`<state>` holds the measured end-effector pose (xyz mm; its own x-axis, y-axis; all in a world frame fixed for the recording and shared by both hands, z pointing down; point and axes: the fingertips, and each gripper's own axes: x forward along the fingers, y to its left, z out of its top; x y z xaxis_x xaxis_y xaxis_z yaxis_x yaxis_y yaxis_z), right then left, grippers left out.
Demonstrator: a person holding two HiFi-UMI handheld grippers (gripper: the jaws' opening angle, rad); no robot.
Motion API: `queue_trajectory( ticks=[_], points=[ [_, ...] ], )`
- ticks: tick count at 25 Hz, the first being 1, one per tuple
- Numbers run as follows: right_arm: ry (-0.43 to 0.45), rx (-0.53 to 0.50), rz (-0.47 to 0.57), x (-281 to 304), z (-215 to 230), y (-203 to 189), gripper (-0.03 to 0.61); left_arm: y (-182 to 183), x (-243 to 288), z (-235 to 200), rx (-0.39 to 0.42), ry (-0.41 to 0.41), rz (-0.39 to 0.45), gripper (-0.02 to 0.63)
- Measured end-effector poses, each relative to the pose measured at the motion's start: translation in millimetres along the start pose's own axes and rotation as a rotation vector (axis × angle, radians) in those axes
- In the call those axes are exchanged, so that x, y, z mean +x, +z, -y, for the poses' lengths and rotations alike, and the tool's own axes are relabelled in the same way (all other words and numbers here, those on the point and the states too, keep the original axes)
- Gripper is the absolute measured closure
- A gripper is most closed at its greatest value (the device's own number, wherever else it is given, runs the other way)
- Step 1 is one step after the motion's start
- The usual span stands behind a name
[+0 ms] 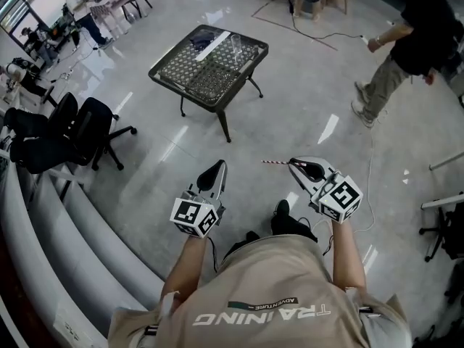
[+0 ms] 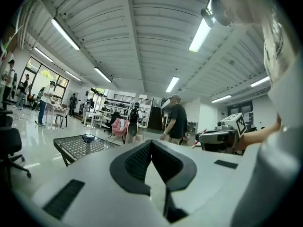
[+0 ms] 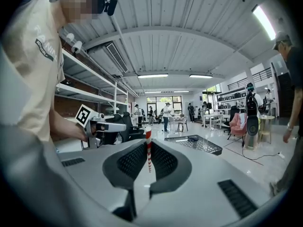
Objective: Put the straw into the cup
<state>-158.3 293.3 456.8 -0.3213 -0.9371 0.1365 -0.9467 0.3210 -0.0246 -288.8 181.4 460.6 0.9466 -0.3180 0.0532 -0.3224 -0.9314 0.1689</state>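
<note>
A red-and-white striped straw sticks out leftward from my right gripper, which is shut on it at about waist height. My left gripper is beside it, shut with nothing between its jaws. A clear glass cup stands on a black mesh-top table a few steps ahead across the floor, well apart from both grippers. In the left gripper view the right gripper shows at the right with the straw tip.
On the table also lie a dark object and a white strip. Black office chairs stand at the left beside a curved bench. A person walks at the upper right; a cable lies on the glossy floor.
</note>
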Motion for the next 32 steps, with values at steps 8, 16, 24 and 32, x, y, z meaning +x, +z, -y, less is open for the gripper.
queue_trajectory(
  ticks=[8, 16, 24, 32],
  points=[
    [0.062, 0.009, 0.029, 44.6, 64.4, 4.2, 0.541, 2.2, 63.6, -34.2, 0.008, 0.016, -0.008, 0.597],
    [0.104, -0.034, 0.026, 64.3, 158.6, 17.5, 0.541, 16.2, 150.4, -54.6, 0.02, 0.059, 0.003, 0.597],
    [0.138, -0.046, 0.02, 76.5, 231.9, 10.0, 0.541, 18.2, 224.3, -60.7, 0.014, 0.082, 0.007, 0.597],
    [0.144, 0.009, 0.021, 82.9, 264.0, -2.4, 0.541, 11.7, 250.4, -63.6, 0.002, 0.099, -0.037, 0.597]
  ],
)
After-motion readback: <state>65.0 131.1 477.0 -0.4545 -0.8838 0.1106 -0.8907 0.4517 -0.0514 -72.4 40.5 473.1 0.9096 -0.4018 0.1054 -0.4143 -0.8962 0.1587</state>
